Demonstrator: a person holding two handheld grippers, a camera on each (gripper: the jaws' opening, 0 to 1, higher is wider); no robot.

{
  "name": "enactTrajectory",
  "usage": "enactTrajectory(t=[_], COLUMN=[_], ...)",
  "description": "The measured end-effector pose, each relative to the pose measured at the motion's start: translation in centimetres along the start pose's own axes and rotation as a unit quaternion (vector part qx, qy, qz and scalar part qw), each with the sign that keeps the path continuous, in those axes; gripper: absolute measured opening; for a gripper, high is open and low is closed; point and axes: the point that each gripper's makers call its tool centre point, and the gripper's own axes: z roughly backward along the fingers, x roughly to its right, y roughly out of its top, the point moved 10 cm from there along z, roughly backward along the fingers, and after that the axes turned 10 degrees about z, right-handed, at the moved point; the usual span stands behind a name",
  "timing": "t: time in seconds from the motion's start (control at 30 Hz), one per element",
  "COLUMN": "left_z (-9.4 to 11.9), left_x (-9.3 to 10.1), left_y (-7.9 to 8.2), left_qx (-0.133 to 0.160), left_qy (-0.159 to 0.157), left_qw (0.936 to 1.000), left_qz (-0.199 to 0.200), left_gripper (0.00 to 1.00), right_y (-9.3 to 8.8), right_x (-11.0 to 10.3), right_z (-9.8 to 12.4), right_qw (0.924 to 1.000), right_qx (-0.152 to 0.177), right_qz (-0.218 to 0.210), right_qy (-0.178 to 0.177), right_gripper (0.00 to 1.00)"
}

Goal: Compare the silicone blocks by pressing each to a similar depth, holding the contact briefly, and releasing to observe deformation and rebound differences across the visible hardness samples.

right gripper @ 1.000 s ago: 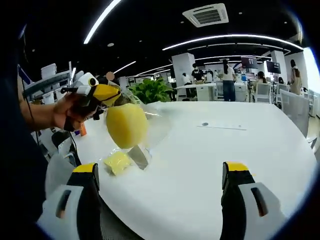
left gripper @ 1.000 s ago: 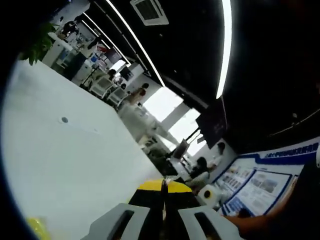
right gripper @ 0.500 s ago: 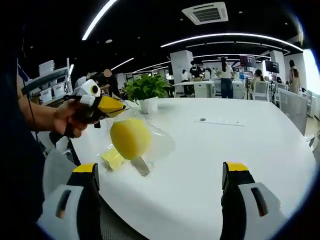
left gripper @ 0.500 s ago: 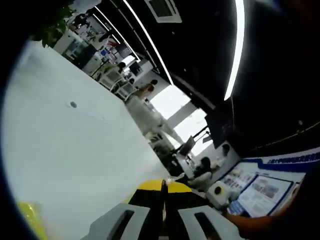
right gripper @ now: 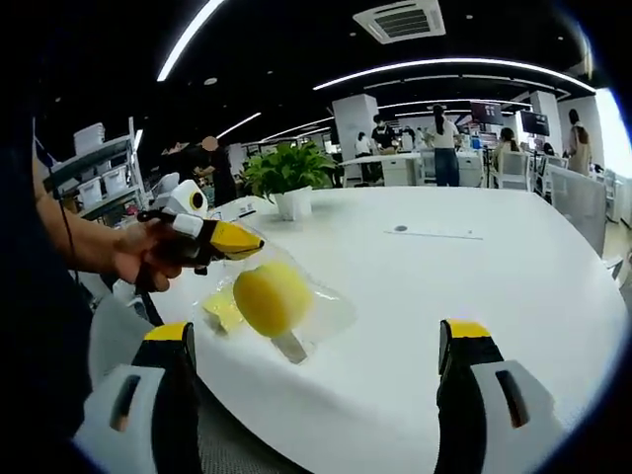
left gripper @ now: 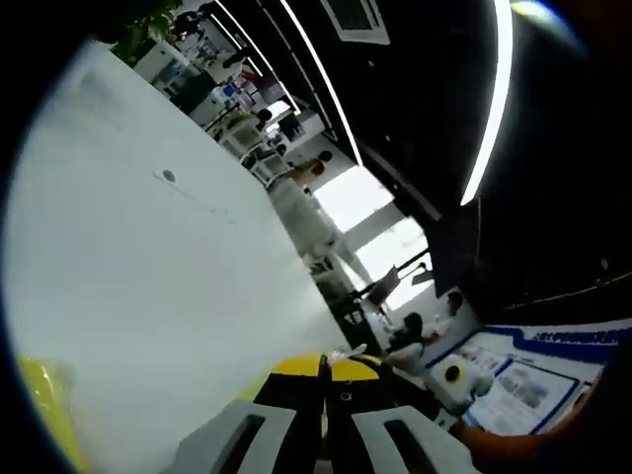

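Bagged yellow silicone block (right gripper: 271, 298) now lower, left gripper (right gripper: 240, 240) clamped on clear bag (right gripper: 326, 306), right gripper (right gripper: 321, 370) wide.

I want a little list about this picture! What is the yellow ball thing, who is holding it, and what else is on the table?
yellow thing: a round yellow block inside a clear plastic bag
who holds it: the left gripper, jaws shut on the top of the bag, held in a person's hand
other yellow piece: a smaller yellow block on the white table, just behind the bag
right gripper: open, nothing between its jaws
on the table too: a potted plant at the far edge
room: an office with people in the background
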Motion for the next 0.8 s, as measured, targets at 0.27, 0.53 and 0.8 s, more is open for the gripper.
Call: enactTrajectory(t=[0.27, 0.53, 0.8], left_z=[-0.3, -0.2, -0.2], left_x=[-1.4, -2.9, -4.2], left_y=[-0.2, -0.1, 0.0], left_qx=[0.001, 0.014, 0.028], left_qy=[0.014, 0.028, 0.051], left_qw=[0.9996, 0.9980, 0.9964], left_qz=[0.027, 0.054, 0.062], left_gripper=[0.00, 0.00, 0.00], right_y=[-0.3, -0.3, -0.3], right_x=[-0.2, 0.0, -0.1], right_z=[-0.1, -0.1, -0.1], right_qw=[1.0000, 0.9999, 0.9999], right_qx=[-0.006, -0.007, -0.009], right_qz=[-0.004, -0.008, -0.011], right_qy=[0.003, 0.003, 0.006], right_gripper=[0.96, 0.96, 0.96])
